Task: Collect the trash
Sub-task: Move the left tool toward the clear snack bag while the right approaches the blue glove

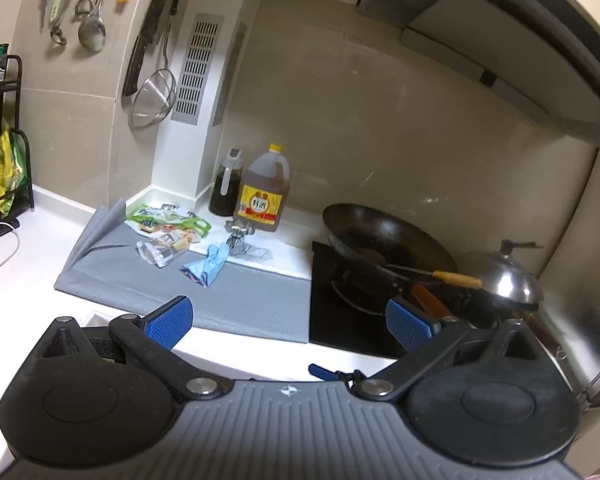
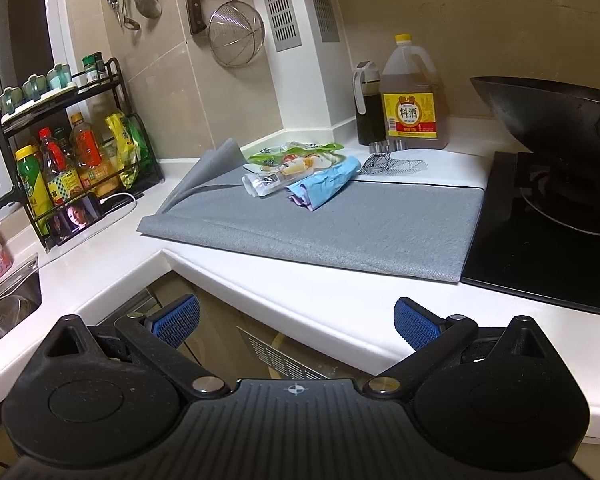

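Both tongs, left [image 1: 288, 320] and right [image 2: 296, 320], released, well short of the crumpled clear-and-green plastic wrappers [image 2: 284, 170] on the far grey mat [image 2: 340, 232]; flimsy film likely slips a shallow pinch.

The left gripper [image 1: 290, 322] is held level with its jaws spread wide, the blue ribbed pads [image 1: 170, 322] turned inward and nothing caught between them. The right gripper [image 2: 296, 320] is likewise held with its jaws parted wide, its blue pads [image 2: 416, 324] bare. Neither gripper is seen touching any surface, and the hands behind them are not shown.
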`<state>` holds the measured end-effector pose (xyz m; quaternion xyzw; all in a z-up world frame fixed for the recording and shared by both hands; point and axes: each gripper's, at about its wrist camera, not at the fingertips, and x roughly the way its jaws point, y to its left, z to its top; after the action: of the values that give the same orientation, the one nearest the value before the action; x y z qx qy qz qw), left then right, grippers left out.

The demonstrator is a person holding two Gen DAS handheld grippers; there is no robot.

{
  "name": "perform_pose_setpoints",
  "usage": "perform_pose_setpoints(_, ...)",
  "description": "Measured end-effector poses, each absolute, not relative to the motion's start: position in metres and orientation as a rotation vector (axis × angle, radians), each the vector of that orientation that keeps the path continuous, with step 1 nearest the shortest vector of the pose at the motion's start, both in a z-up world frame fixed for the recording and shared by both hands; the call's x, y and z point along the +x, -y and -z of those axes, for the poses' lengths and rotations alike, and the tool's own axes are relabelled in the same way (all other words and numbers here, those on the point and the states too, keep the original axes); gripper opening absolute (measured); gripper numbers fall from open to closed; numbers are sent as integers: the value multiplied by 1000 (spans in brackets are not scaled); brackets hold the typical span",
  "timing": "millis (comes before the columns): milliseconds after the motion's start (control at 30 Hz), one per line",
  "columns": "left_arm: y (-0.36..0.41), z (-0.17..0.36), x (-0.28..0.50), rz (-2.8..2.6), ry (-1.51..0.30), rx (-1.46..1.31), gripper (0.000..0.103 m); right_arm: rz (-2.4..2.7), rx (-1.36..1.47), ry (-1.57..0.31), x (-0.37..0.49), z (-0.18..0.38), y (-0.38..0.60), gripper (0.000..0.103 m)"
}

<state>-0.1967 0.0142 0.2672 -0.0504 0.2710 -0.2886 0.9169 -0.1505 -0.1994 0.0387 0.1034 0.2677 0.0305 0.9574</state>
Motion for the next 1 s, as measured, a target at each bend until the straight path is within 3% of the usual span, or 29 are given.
perform_pose_setpoints(1000, -33, -118, -66, 214, -812, 81, 103, -91, 235, -490, -96, -36, 197, 103)
